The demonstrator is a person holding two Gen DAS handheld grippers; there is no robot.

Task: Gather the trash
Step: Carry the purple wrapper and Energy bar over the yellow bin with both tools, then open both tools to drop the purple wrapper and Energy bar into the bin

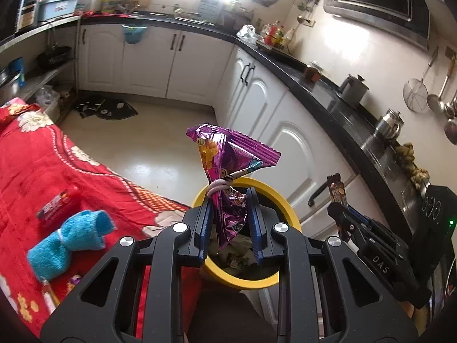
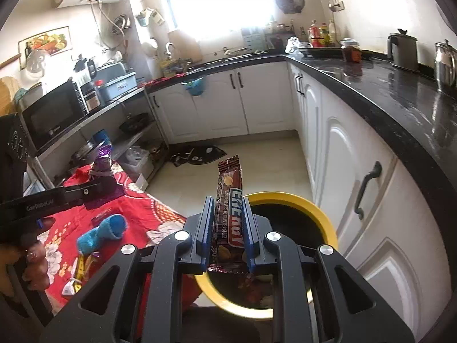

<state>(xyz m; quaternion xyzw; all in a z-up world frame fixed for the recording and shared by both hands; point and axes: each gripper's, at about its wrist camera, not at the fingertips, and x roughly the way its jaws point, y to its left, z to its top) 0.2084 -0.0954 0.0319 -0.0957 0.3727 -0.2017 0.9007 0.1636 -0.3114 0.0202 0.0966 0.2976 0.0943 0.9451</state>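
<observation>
Left gripper (image 1: pixel 230 223) pinches a crinkly purple snack bag (image 1: pixel 228 168) below its tied neck, right gripper (image 2: pixel 228 225) clamps a brown bar wrapper (image 2: pixel 230 214) mid-length, both over the yellow-rimmed bin (image 2: pixel 322 217); light, limp, slick foil, likely to cling on release.

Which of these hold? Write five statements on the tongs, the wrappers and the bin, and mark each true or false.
1. The left tongs grip a purple snack bag. True.
2. The right tongs are empty. False: they are shut on a brown bar wrapper.
3. The yellow-rimmed bin sits below both tongs. True.
4. The purple snack bag is tied with a blue ribbon. False: a pale band cinches it.
5. The blue rolled cloth lies inside the bin. False: it lies on the red floral cloth.
</observation>
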